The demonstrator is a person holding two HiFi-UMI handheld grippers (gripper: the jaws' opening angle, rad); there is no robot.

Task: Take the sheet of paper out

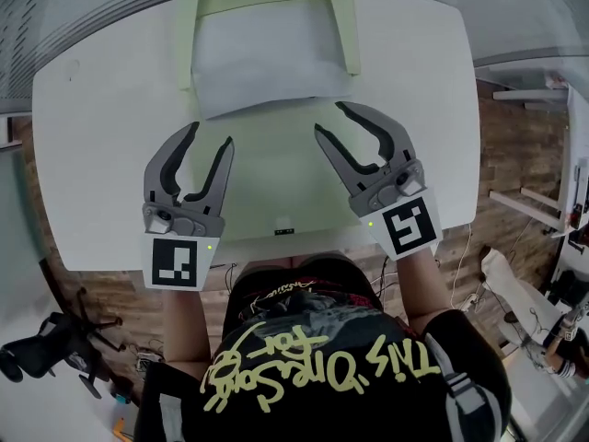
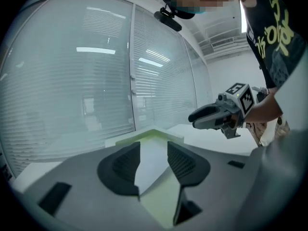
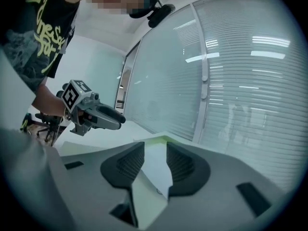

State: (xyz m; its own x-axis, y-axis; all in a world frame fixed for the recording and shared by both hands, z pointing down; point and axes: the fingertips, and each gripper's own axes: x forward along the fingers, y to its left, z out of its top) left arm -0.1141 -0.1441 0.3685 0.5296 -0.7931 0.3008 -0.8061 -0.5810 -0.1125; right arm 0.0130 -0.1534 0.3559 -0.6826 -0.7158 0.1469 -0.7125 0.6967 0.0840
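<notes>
A white sheet of paper (image 1: 271, 63) lies in a pale green tray (image 1: 184, 35) at the far middle of the white table (image 1: 101, 164). The sheet's near edge hangs over the tray's open front. My left gripper (image 1: 211, 136) hovers open just short of the sheet's near left corner, with nothing between its fingers. My right gripper (image 1: 331, 118) is open and empty by the near right corner. The left gripper view looks between the left gripper's (image 2: 153, 146) parted pads at the paper (image 2: 151, 165) and tray (image 2: 144, 134). In the right gripper view the right gripper (image 3: 155, 148) frames the paper (image 3: 154, 172) likewise.
A glass wall with blinds (image 2: 96, 81) stands behind the table's far edge. An office chair (image 1: 46, 348) sits on the floor at the lower left, and white furniture (image 1: 543, 201) is to the right of the table. Bare table top surrounds the tray.
</notes>
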